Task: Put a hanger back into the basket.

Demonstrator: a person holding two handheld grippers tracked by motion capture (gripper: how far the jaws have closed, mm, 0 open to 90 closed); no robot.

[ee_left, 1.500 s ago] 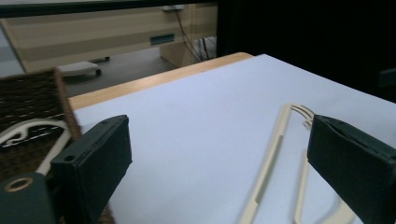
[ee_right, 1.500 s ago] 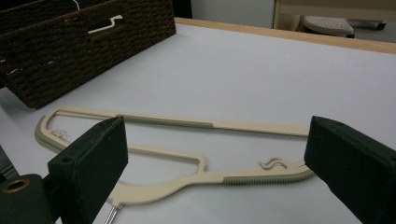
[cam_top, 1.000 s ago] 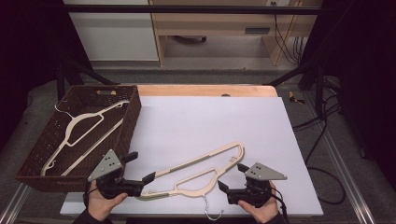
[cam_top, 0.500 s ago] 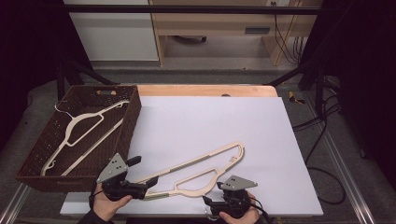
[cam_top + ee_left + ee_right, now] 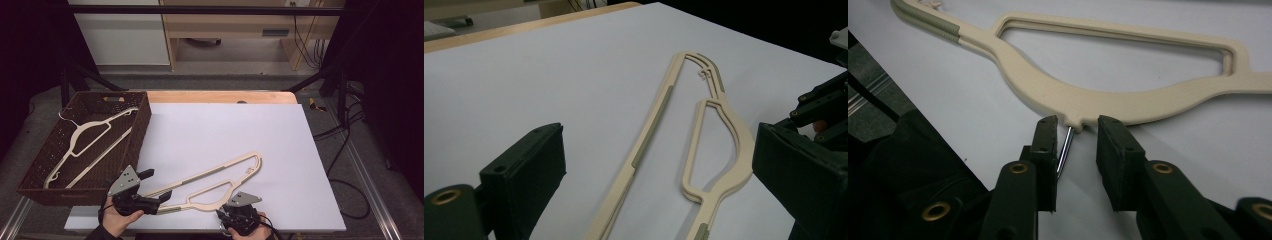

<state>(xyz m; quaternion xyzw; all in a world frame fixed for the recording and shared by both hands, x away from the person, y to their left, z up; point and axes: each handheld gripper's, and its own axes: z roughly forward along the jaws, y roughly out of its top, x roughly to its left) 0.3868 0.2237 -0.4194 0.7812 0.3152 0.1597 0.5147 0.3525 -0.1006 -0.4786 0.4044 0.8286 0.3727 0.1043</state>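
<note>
White board (image 5: 225, 130) covers the table across the middle of the high view, and at left centre a dark wicker basket (image 5: 142, 117) holds one cream hanger (image 5: 82, 145). Lower centre, a second cream plastic hanger (image 5: 210, 180) lies flat; it looks light, stiff and smooth, best taken at the neck or along the long bar. Bottom left, the left gripper (image 5: 152, 186) stands wide over that bar, while the right gripper (image 5: 1077, 145), jaws just closing, straddles the metal hook stem (image 5: 1064, 150) without clearly pinching it.
</note>
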